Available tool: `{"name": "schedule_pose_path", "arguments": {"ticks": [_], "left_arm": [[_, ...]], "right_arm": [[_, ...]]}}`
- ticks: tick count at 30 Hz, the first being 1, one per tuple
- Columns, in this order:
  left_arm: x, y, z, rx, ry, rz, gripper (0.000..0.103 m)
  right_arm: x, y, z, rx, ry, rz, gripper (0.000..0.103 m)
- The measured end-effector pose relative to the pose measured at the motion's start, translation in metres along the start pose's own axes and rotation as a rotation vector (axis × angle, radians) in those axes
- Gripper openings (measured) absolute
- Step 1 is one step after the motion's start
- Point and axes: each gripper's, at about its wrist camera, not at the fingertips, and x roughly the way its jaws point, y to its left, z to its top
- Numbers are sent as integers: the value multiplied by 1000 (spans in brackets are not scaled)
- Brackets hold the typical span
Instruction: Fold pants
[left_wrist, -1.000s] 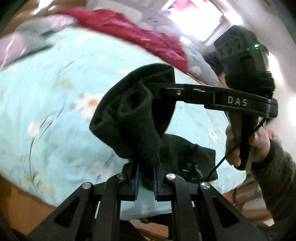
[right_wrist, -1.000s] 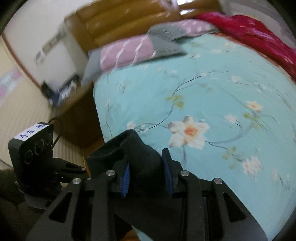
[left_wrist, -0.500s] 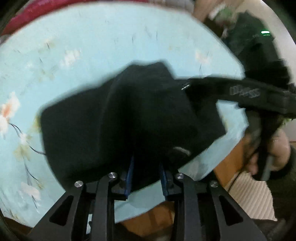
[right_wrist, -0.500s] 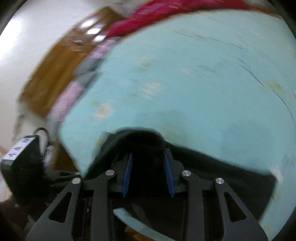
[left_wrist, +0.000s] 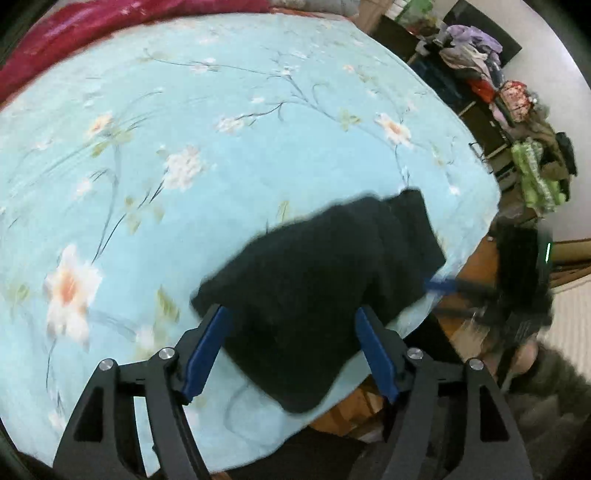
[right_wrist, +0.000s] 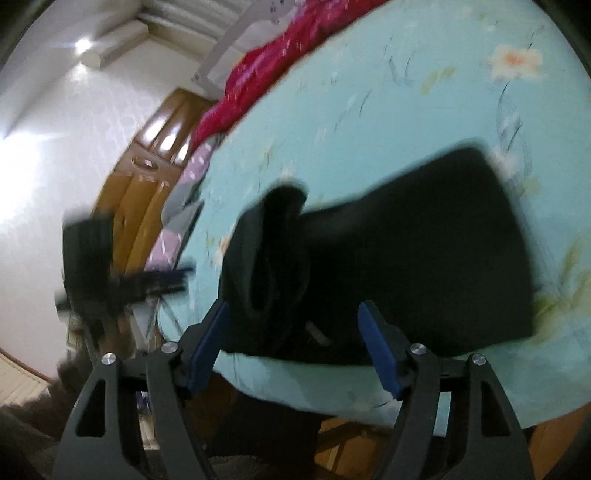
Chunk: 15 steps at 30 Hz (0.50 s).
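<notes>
Both tools gape wide — left tool (left_wrist: 293, 345), right tool (right_wrist: 295, 341) — gripping nothing above black pants (left_wrist: 325, 280).

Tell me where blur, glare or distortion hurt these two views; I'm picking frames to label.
Left wrist: fisheye bends the bed edges; pants have smeared outlines, the right gripper is a motion streak. Right wrist: blurrier overall, pants soft-edged, the left gripper smeared, strong glare on the wall.

no readable text, labels, brands or numbers in either view; frames motion-blurred.
</notes>
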Motion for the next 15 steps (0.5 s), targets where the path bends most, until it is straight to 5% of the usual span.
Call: {"name": "schedule_pose_path", "arguments": {"ticks": [6, 12, 15], "left_arm": [[41, 13, 66, 72, 143, -166, 76], [79, 7, 68, 177, 270, -236, 77], [89, 10, 61, 171, 260, -275, 72]], "right_arm": [[35, 26, -8, -45, 12, -84, 73], [37, 24, -11, -3, -51, -81, 73], [42, 22, -13, 13, -52, -66, 65]]}}
